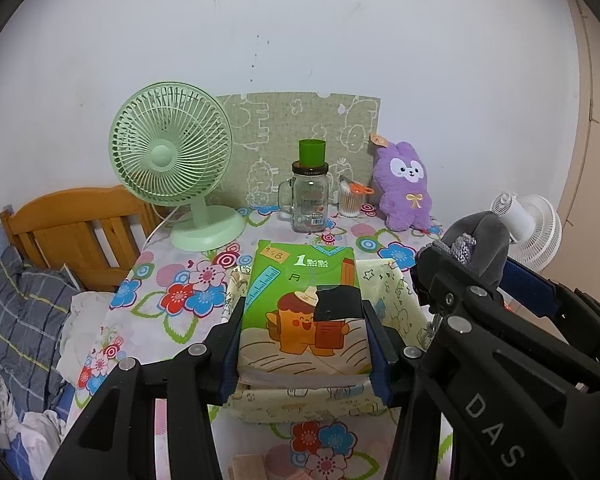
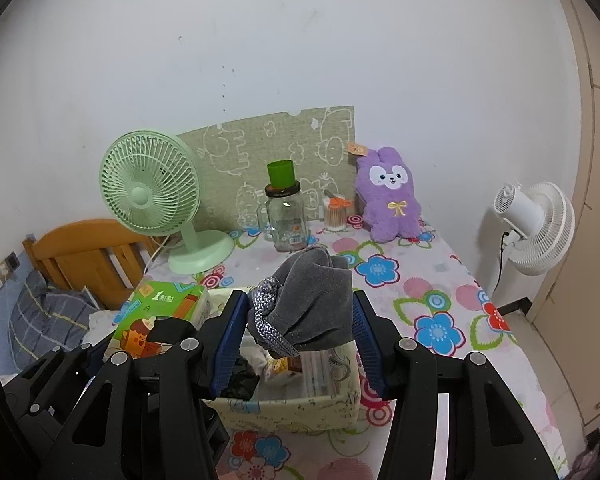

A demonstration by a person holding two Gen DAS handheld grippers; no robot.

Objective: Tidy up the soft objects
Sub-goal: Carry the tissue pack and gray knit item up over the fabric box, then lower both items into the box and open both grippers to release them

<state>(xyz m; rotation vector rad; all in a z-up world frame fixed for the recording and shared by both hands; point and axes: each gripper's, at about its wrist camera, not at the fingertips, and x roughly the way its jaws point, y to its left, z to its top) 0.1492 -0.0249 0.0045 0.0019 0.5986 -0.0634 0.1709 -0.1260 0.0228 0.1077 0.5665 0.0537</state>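
My left gripper (image 1: 306, 334) is shut on a green tissue pack (image 1: 304, 300) and holds it just above a pale yellow fabric storage box (image 1: 300, 404). My right gripper (image 2: 300, 332) is shut on a grey cloth (image 2: 312, 296) with a woven grey-white cord, above the same box (image 2: 292, 410). The right gripper with its cloth also shows at the right of the left wrist view (image 1: 476, 248). The tissue pack shows left in the right wrist view (image 2: 160, 312). Dark cloth and small items lie inside the box. A purple plush rabbit (image 2: 390, 196) sits at the table's back right.
On the floral tablecloth (image 2: 420, 300) stand a green desk fan (image 1: 172, 160), a glass jar with a green cup on top (image 1: 310, 196), and a cotton-swab pot with orange scissors (image 1: 350, 198). A wooden bed frame (image 1: 76, 224) is left; a white fan (image 2: 536, 228) is right.
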